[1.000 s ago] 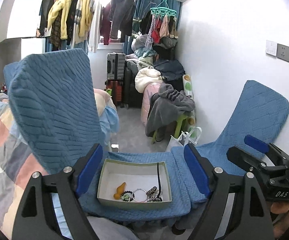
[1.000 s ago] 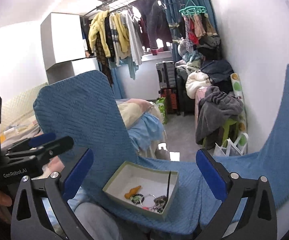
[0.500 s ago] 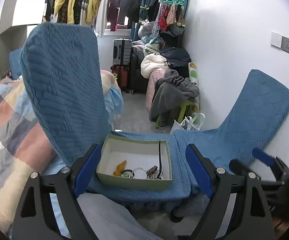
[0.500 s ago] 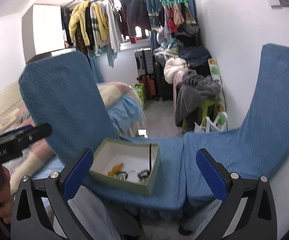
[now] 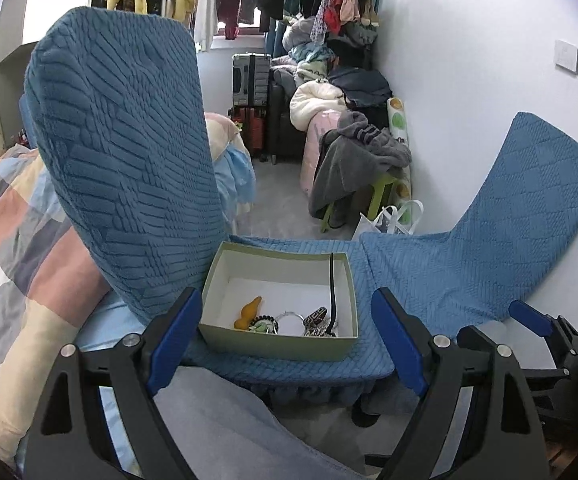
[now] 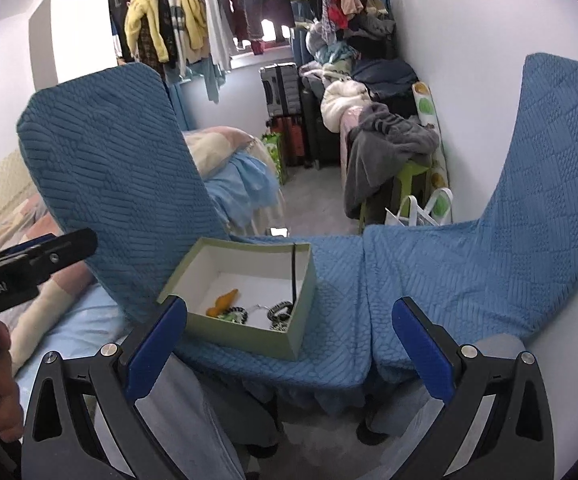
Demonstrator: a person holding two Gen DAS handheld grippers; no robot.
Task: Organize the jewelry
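We had brought both grippers, left (image 5: 285,340) and right (image 6: 289,340), nearer the green box (image 5: 277,346) of jewelry (image 5: 285,318) on the blue chair seat (image 5: 373,344), fingers wide open and empty.

Two blue-covered chairs (image 5: 461,256) pushed side by side, patchwork quilt (image 5: 9,232) at left, clothes (image 6: 177,28) hanging by the window, suitcase (image 5: 251,80), grey garment (image 6: 385,140) draped over a green stool.

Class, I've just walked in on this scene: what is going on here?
A person holds a hand-held gripper in each hand above a blue-covered chair seat. The left hand-held gripper and right hand-held gripper are both open and empty. On the seat sits an open green box holding jumbled jewelry, including an orange piece.
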